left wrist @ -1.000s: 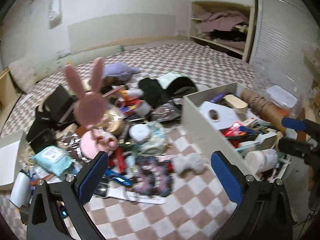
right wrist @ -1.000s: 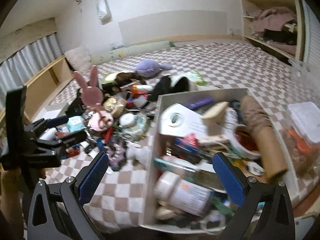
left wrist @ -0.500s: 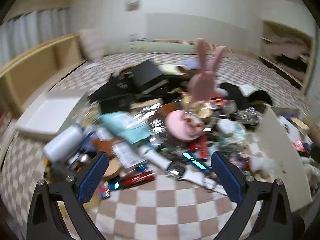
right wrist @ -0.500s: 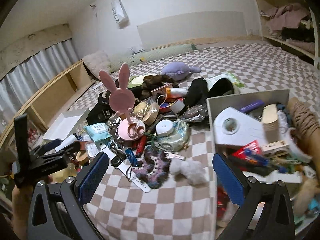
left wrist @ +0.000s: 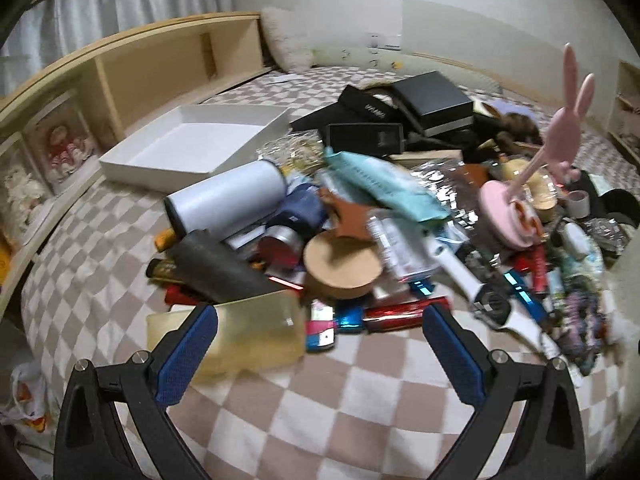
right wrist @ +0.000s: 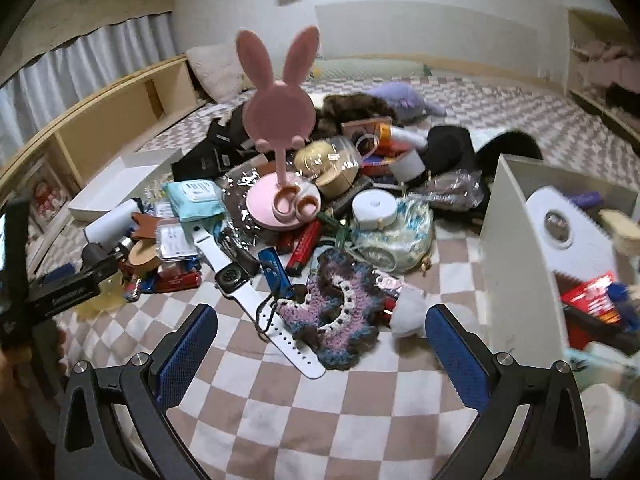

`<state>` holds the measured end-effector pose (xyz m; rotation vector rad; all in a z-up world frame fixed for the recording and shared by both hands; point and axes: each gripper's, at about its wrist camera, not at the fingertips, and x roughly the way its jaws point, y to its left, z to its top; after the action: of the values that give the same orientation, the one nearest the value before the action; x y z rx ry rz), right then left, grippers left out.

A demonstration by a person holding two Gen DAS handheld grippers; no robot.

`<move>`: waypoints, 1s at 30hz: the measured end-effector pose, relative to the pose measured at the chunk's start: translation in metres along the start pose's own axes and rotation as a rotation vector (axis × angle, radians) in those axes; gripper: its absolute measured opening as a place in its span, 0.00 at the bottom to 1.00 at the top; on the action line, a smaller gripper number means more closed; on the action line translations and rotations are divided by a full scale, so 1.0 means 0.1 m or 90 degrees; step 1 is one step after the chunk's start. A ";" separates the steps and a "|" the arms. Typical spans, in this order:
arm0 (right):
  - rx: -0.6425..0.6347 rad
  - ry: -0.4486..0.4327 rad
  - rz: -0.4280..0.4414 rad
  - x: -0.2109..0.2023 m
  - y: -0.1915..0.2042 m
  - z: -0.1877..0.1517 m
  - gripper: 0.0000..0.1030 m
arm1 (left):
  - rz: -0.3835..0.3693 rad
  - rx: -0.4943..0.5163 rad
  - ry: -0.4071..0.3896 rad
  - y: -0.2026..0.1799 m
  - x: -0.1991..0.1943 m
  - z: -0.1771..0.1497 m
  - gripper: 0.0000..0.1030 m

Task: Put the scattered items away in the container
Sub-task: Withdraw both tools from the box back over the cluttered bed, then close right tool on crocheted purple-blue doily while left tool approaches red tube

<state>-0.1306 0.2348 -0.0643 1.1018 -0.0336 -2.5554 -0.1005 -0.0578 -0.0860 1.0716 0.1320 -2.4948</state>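
Both tongs gape empty: the left gripper (left wrist: 318, 344) hovers before the translucent yellow box (left wrist: 248, 336) left of the pink bunny stand (right wrist: 280, 128); the right gripper (right wrist: 320, 344) faces the crocheted piece (right wrist: 336, 304), the container (right wrist: 516, 240) right of the stand. Picking seems underway; next, closing on one item.

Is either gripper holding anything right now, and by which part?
No. The left gripper and right gripper are both open, with nothing between the fingers.

One pink bunny-eared mirror (right wrist: 278, 120) stands at 12 o'clock in the pile, with one white smartwatch (right wrist: 232, 278) and one crocheted piece (right wrist: 340, 312) nearer. At 3 o'clock sits one grey container (right wrist: 516, 248); at 9 o'clock, one white tray (left wrist: 192, 142) and one white tumbler (left wrist: 228, 204).
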 end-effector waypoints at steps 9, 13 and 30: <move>0.080 0.045 0.003 0.40 -0.19 -0.08 1.00 | -0.035 0.016 -0.009 -0.04 0.15 -0.16 1.00; 0.078 0.053 0.036 0.50 -0.17 -0.08 1.00 | -0.075 0.024 0.002 -0.11 0.18 -0.23 1.00; 0.009 0.111 -0.035 1.02 -0.02 0.02 0.81 | -0.206 0.033 0.027 -0.31 0.15 -0.31 1.00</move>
<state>-0.1973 0.2029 -0.1349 1.3435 0.0233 -2.4998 -0.1019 -0.0273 -0.1204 1.2075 0.2748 -2.7738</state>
